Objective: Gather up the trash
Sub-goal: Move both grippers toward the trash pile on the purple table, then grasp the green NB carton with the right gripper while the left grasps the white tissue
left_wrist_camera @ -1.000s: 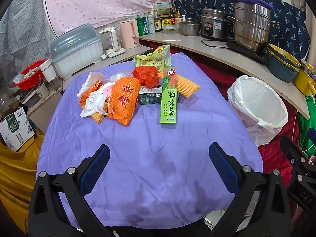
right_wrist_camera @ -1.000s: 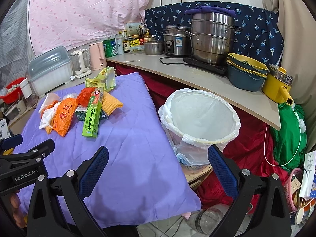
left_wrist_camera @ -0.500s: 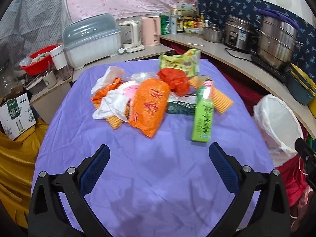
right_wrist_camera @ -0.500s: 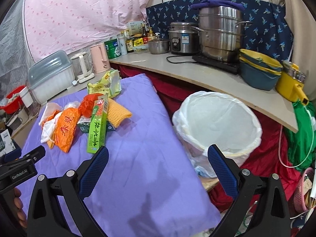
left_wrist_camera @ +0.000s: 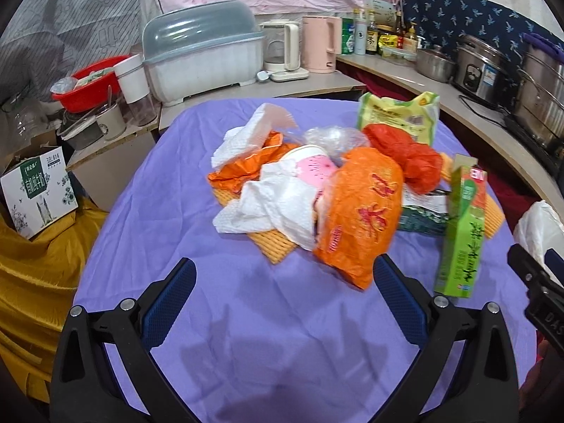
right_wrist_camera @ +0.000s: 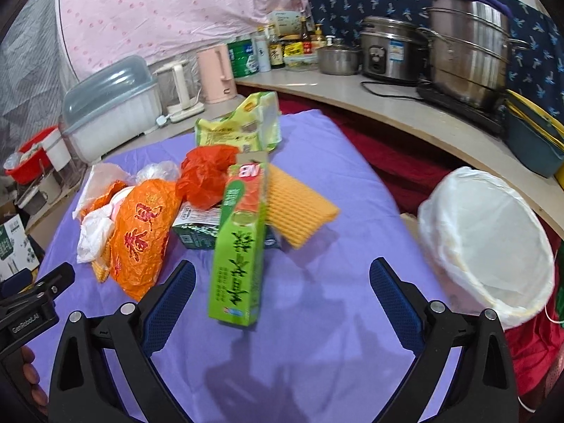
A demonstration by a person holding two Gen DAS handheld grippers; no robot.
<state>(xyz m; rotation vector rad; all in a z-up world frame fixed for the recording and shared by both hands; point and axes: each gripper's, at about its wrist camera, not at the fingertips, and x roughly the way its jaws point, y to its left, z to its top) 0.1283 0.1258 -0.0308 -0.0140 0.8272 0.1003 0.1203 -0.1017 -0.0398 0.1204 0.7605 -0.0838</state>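
Observation:
A heap of trash lies on the purple-covered table [left_wrist_camera: 169, 211]: white tissue [left_wrist_camera: 268, 204], an orange wrapper [left_wrist_camera: 359, 218], a red bag [left_wrist_camera: 409, 151], a green carton [left_wrist_camera: 461, 232] and a yellow-green packet [left_wrist_camera: 398, 116]. My left gripper [left_wrist_camera: 282, 303] is open and empty, just short of the orange wrapper and tissue. My right gripper [right_wrist_camera: 282, 299] is open and empty, with the green carton [right_wrist_camera: 239, 246] lying between its fingers' line of sight. The bin lined with a white bag [right_wrist_camera: 490, 243] stands right of the table.
A curved counter [right_wrist_camera: 423, 123] behind holds steel pots, a rice cooker and bottles. A dish box [left_wrist_camera: 204, 63], kettles and a red basin [left_wrist_camera: 88, 84] stand at the back left. A cardboard box [left_wrist_camera: 38, 190] sits on yellow cloth left of the table.
Both grippers have moved forward toward the trash heap, which now looms larger. The left one has swung left toward the tissue and orange wrapper. Both stay open.

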